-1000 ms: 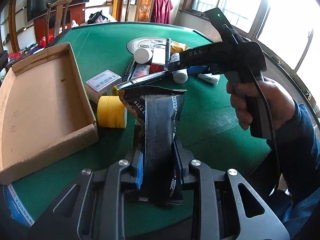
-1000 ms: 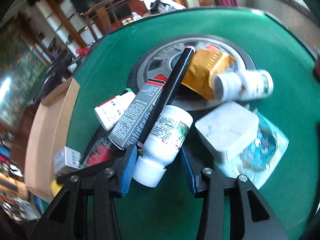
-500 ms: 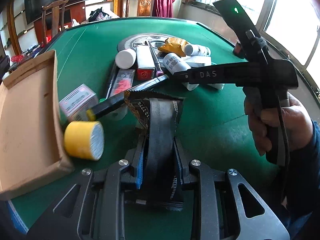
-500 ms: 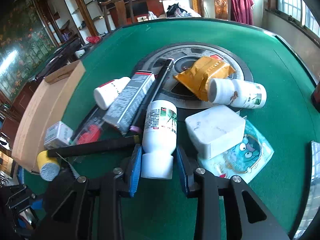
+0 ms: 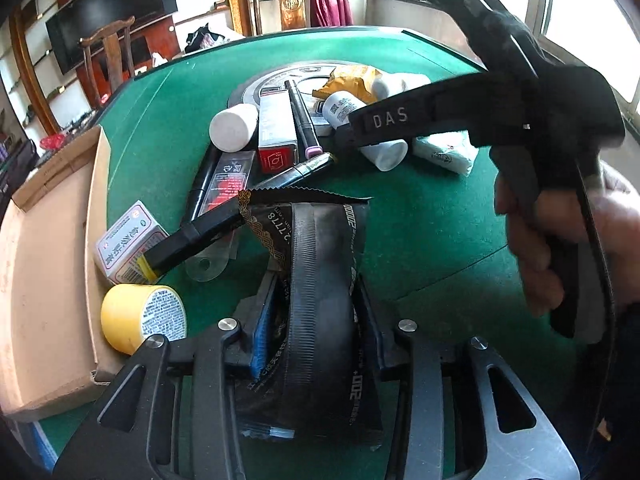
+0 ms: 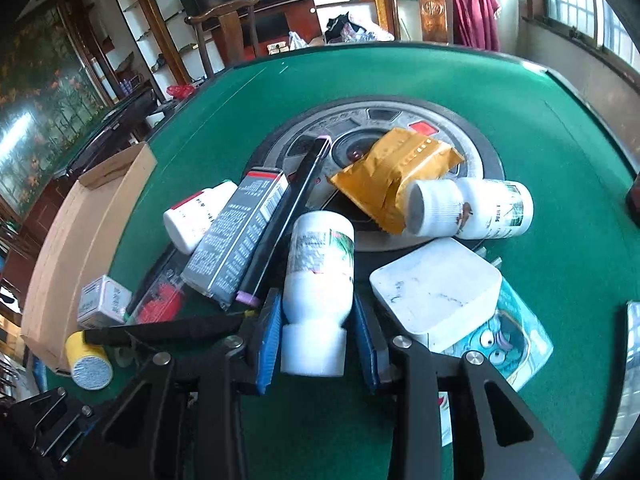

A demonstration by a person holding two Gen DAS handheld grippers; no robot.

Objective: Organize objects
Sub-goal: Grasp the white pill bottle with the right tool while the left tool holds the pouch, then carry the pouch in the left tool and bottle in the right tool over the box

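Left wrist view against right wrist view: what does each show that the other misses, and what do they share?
Only the left wrist view: the black packet between the fingers of the left gripper, whose jaws have just been opening, and the hand holding the right gripper.
Only the right wrist view: that gripper's blue pads on either side of the cap of the white bottle.
Both: the bottle, cardboard tray, yellow roll, gold pouch and green table.

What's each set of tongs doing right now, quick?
Left tongs: just easing open, black packet gripped between them.
Right tongs: just closed on the white bottle.
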